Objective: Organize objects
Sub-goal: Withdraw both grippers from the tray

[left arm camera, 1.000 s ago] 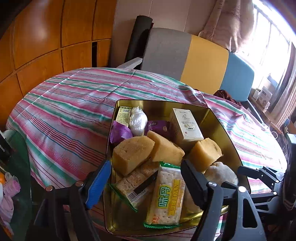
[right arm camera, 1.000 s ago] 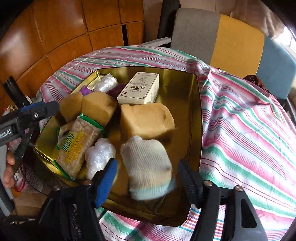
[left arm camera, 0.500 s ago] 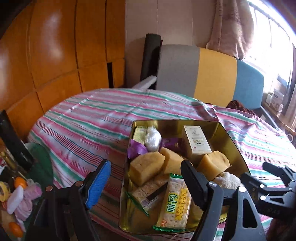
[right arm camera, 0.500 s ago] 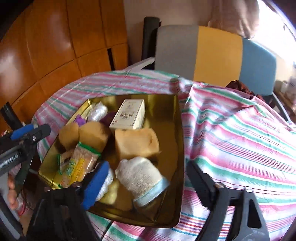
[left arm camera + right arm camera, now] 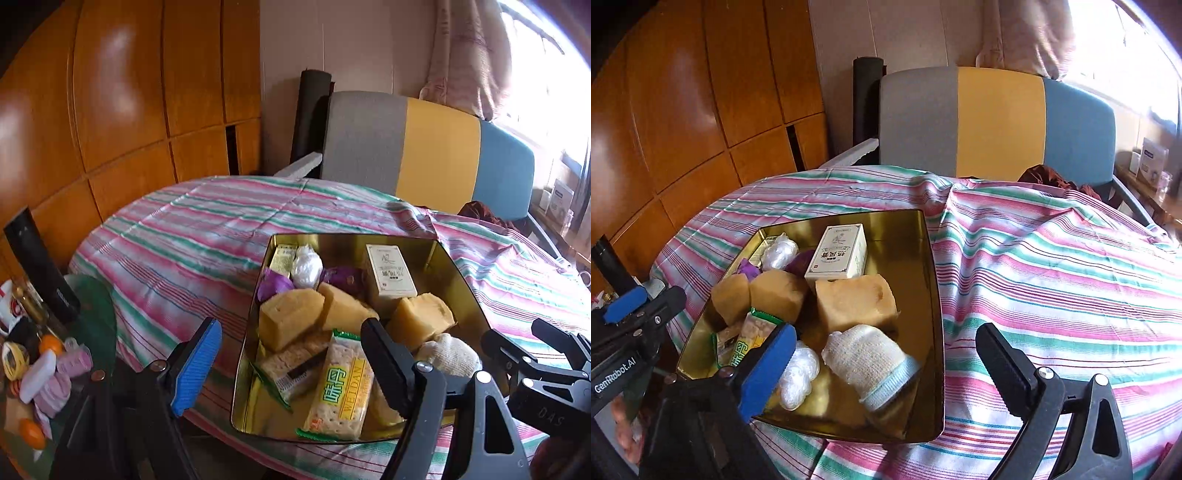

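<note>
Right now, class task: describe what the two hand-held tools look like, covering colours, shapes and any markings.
Each tool is a black plastic clamp frame with silver screws and two long fingers. On both the left tool and the right tool, one finger carries a blue ribbed pad and the other a black ribbed pad. The right wrist view shows white lettering "GenRobot.AI" on the left tool's body.

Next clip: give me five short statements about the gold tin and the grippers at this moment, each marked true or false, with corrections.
1. The rolled white sock with a blue cuff lies inside the gold metal tin. True.
2. The right gripper is clamped on the sock. False: its jaws have just been opening, and stand apart, clear of it.
3. The white rectangular box stands outside the tin. False: it is inside.
4. The left gripper holds nothing. True.
5. The tin rests on a striped tablecloth. True.
</note>
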`<control>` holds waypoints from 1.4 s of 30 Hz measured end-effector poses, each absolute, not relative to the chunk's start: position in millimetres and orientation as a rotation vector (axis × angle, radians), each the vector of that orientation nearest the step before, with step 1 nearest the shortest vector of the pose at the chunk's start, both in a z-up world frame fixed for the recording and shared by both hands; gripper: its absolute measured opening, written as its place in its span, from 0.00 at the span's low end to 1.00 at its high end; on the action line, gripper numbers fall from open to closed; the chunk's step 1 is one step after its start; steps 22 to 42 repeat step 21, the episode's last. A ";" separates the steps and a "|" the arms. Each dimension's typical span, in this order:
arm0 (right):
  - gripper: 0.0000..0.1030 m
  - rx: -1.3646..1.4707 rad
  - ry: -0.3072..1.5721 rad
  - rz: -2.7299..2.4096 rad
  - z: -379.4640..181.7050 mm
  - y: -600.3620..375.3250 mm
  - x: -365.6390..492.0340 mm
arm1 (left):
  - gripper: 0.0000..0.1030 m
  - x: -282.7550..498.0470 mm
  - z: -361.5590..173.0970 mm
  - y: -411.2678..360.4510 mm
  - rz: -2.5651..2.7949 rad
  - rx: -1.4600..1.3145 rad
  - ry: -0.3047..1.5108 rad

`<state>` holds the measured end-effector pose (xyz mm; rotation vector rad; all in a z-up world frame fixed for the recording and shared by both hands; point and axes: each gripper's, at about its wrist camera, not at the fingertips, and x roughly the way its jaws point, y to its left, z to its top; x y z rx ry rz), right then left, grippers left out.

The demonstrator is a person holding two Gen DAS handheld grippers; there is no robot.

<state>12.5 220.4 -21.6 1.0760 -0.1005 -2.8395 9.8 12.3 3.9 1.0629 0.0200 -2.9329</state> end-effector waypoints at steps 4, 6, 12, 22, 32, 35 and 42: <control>0.96 1.075 -0.093 -2.837 -22.1 216.3 14.9 | 0.77 8.9 0.2 11.2 -2.928 1.081 0.030; 0.96 1.076 -0.087 -2.834 -22.3 214.3 15.1 | 0.77 9.1 -0.8 10.8 -2.932 1.081 0.030; 0.96 1.078 -0.071 -2.836 -22.5 208.6 13.7 | 0.77 6.8 -5.0 11.8 -2.930 1.107 0.002; 0.96 1.087 -0.049 -2.829 -24.7 202.8 12.0 | 0.77 4.8 -6.7 4.4 -2.930 1.108 0.036; 0.96 1.087 -0.049 -2.829 -24.7 202.8 12.0 | 0.77 4.8 -6.7 4.4 -2.930 1.108 0.036; 0.96 1.087 -0.049 -2.829 -24.7 202.8 12.0 | 0.77 4.8 -6.7 4.4 -2.930 1.108 0.036; 0.96 1.087 -0.049 -2.829 -24.7 202.8 12.0 | 0.77 4.8 -6.7 4.4 -2.930 1.108 0.036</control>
